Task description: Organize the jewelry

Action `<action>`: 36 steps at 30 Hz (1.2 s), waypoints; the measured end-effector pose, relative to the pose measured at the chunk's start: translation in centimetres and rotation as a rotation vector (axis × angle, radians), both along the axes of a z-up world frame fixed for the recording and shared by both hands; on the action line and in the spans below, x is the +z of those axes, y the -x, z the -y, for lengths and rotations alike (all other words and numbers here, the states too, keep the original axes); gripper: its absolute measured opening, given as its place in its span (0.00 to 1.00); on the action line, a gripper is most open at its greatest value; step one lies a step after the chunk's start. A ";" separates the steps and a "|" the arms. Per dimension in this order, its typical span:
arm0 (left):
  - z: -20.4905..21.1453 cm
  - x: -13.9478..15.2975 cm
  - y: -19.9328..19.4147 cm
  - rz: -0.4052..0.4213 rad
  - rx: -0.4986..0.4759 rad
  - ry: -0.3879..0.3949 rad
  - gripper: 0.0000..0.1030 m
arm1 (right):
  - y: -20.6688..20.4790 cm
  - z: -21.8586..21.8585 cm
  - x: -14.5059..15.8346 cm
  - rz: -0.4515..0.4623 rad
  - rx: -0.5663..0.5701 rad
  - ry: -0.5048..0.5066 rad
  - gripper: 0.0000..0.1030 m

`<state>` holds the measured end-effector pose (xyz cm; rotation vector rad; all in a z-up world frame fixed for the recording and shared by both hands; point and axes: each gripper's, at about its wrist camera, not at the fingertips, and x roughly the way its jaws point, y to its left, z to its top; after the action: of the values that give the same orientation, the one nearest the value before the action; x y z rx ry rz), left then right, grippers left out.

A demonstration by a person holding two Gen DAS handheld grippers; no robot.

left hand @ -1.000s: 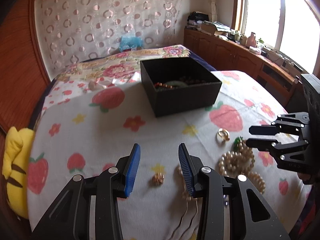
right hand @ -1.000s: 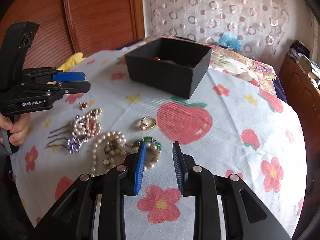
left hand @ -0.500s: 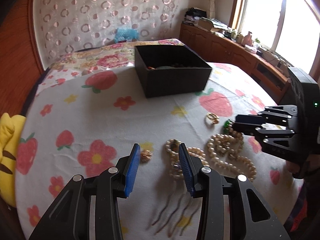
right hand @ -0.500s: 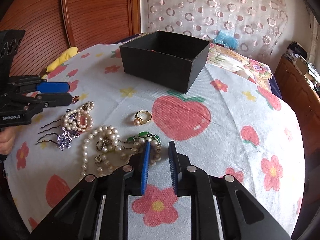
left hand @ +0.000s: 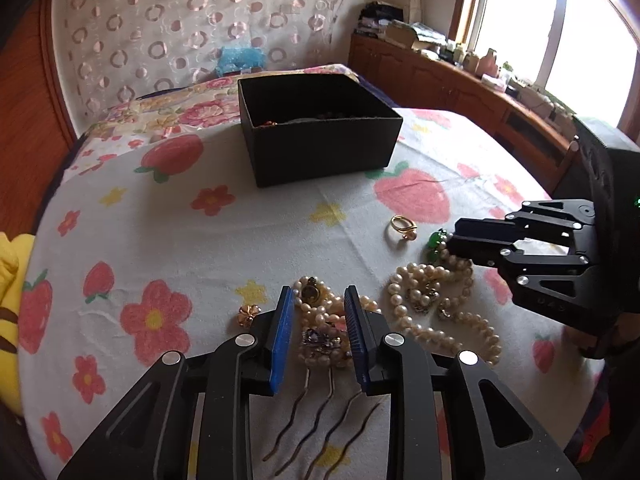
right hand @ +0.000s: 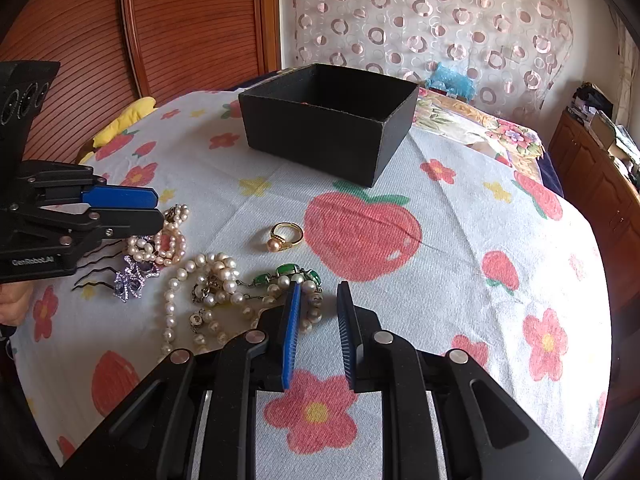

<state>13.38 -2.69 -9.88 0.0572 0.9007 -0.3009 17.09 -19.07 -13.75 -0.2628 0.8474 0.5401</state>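
**Jewelry spread on a strawberry-print bed as two grippers close in**

Jewelry lies loose on a bed covered by a white cloth [right hand: 460, 216] printed with strawberries and flowers, in front of an open black box [right hand: 328, 120] that already holds a few pieces.

The left gripper [left hand: 318, 320] hangs low over a pearl hair comb [left hand: 320, 328], its blue-padded fingers [left hand: 282, 332] parted on either side of the pearl cluster and not gripping it; the comb's wavy metal prongs [left hand: 320, 412] trail back beneath the tool. A small gold flower earring [left hand: 246, 315] sits just beside the left finger.

The right gripper [right hand: 318, 320] is held low at the near end of a long pearl necklace [right hand: 208, 292], its fingers likewise spread, with nothing between them. The left finger [right hand: 290, 328] overlaps the beads at the tail of a green-stone bracelet [right hand: 286, 272]; whether it touches them cannot be told. A gold ring with a pearl [right hand: 285, 236] rests apart from the heap, between the necklace and the box. A yellow plush toy [right hand: 124, 120] lies at the bed's far edge, by the wooden headboard.
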 end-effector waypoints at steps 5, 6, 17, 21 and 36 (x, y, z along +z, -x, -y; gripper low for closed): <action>-0.4 -0.3 -0.4 -0.032 0.000 -0.020 0.24 | 0.0 0.0 0.0 0.000 0.000 0.000 0.20; -0.5 -0.4 -0.4 -0.039 -0.005 -0.010 0.24 | 0.0 0.0 0.0 0.000 0.000 -0.001 0.20; -0.7 -0.8 0.0 -0.049 -0.016 0.013 0.14 | 0.0 0.0 0.0 0.000 0.001 -0.001 0.21; -0.7 -0.1 0.6 -0.014 -0.014 0.014 0.04 | 0.0 0.0 -0.1 0.000 0.001 0.000 0.21; -2.0 6.0 2.4 0.152 0.009 0.080 0.04 | -0.1 0.1 -0.1 -0.006 0.001 -0.008 0.21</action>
<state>10.95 -0.71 -3.86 0.0018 0.7375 -0.3196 17.15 -19.19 -13.83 -0.2545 0.8502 0.5457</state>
